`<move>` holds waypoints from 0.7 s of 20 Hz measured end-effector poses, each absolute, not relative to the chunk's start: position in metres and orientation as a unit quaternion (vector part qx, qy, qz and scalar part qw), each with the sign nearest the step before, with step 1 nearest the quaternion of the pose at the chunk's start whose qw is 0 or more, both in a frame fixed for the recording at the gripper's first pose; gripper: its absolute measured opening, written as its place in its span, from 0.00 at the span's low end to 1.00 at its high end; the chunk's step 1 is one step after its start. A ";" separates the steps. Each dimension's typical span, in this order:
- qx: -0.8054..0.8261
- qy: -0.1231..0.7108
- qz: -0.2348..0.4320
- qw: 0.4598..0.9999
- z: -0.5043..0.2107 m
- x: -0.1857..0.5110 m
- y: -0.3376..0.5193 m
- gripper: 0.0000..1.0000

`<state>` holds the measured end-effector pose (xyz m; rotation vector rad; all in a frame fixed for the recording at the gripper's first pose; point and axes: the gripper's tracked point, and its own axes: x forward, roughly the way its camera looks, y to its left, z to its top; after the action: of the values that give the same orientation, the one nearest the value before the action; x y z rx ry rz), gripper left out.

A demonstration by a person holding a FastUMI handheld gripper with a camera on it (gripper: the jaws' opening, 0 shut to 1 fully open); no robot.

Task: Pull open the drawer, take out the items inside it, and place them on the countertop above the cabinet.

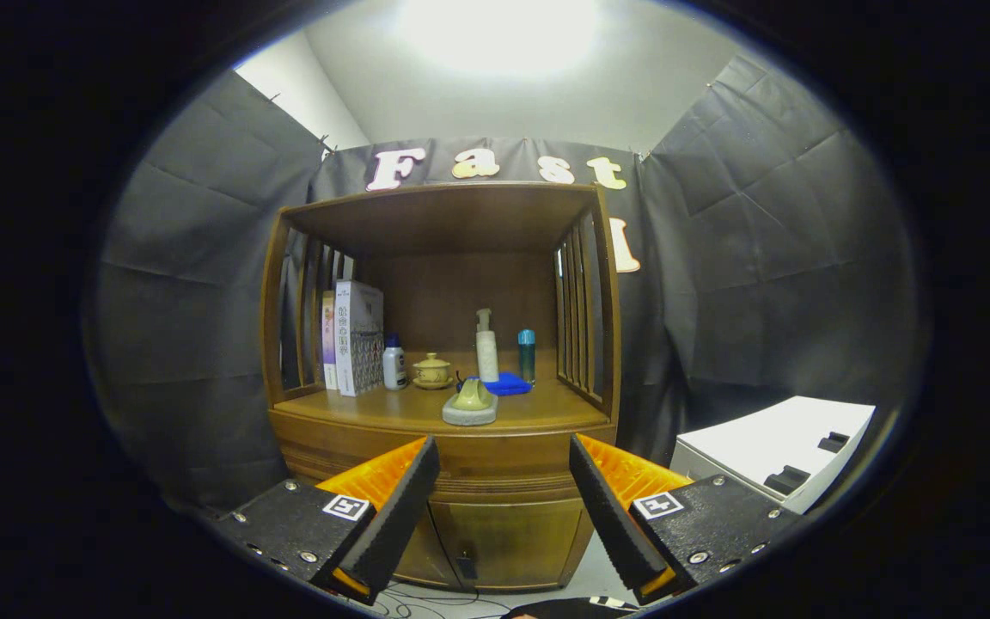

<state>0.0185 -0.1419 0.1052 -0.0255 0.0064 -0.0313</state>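
A brown wooden cabinet [439,219] stands ahead of me against the booth wall. Under its countertop [546,413] runs the drawer front [504,468], which looks shut; I cannot make out a handle, and its contents are hidden. My gripper [502,447] is open and holds nothing. It hovers some way in front of the cabinet, with the drawer front showing in the gap between the fingers.
The countertop carries upright books [357,335], a small white bottle [394,363], a yellow lidded cup [431,370], a pump bottle [486,348], a blue-capped bottle [527,354], a blue pad [508,384] and a green piece on a grey base [471,404]. Lower doors [504,542] sit below. A white box [779,447] stands to the right.
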 end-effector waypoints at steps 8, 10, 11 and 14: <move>-0.011 0.001 -0.015 1.000 0.105 0.019 -0.140 0.95; -0.009 0.003 -0.014 1.000 0.104 0.019 -0.140 0.95; -0.009 0.003 -0.014 1.000 0.104 0.020 -0.139 0.95; -0.008 0.002 -0.013 1.000 0.104 0.020 -0.138 0.95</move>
<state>0.0196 -0.1382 0.1042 -0.0165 0.0038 -0.0258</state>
